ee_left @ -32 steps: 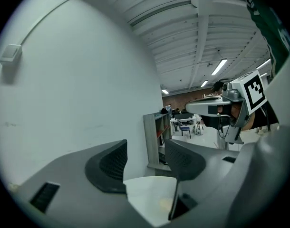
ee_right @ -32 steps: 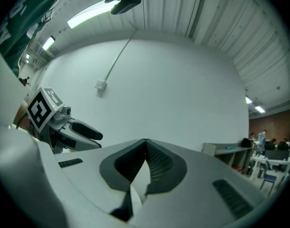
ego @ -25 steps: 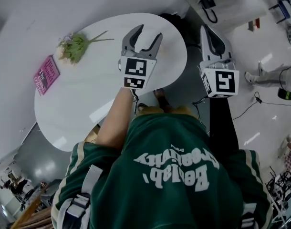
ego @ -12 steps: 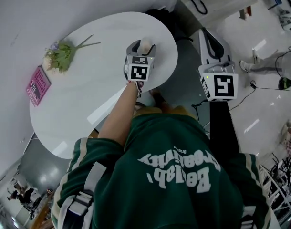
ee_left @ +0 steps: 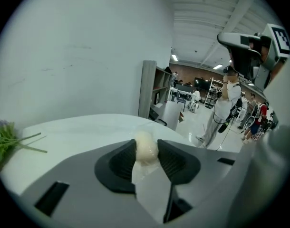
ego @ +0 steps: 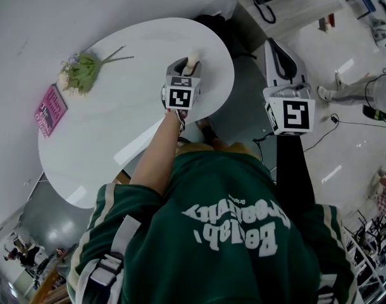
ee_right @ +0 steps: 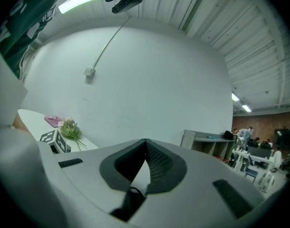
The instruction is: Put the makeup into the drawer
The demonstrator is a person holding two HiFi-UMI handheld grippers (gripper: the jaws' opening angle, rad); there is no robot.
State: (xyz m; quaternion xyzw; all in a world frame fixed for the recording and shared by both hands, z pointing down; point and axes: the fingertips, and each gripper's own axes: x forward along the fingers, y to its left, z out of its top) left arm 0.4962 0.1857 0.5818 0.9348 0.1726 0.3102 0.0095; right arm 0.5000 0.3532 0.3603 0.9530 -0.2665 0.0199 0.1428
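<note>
the left claw [ego: 188,62] is reaching over the white oval counter [ego: 117,125], close to the counter's right-hand edge in the head view, and its jaws have just been closing. in the left gripper view they are pressing on a small cream, egg-shaped makeup sponge [ee_left: 146,149] from both sides, with the sponge's rounded top poking up past the ribbed pads [ee_left: 120,161]. from above, the sponge [ego: 193,58] is showing as a pale knob at the tip of the claw; whether it is touching the counter is not clear. the person's bare left forearm [ego: 156,154] is stretching out from a green sweatshirt [ego: 231,233] to that claw. the right claw [ego: 274,43] is hanging off to the right of the counter, over the floor, well apart from the sponge; in the right gripper view its jaws are meeting at the tips [ee_right: 146,141] with nothing between them. a bunch of flowers [ego: 79,71] is lying near the counter's left side, and a pink booklet [ego: 51,109] is lying just beside it, both well apart from the left claw.
</note>
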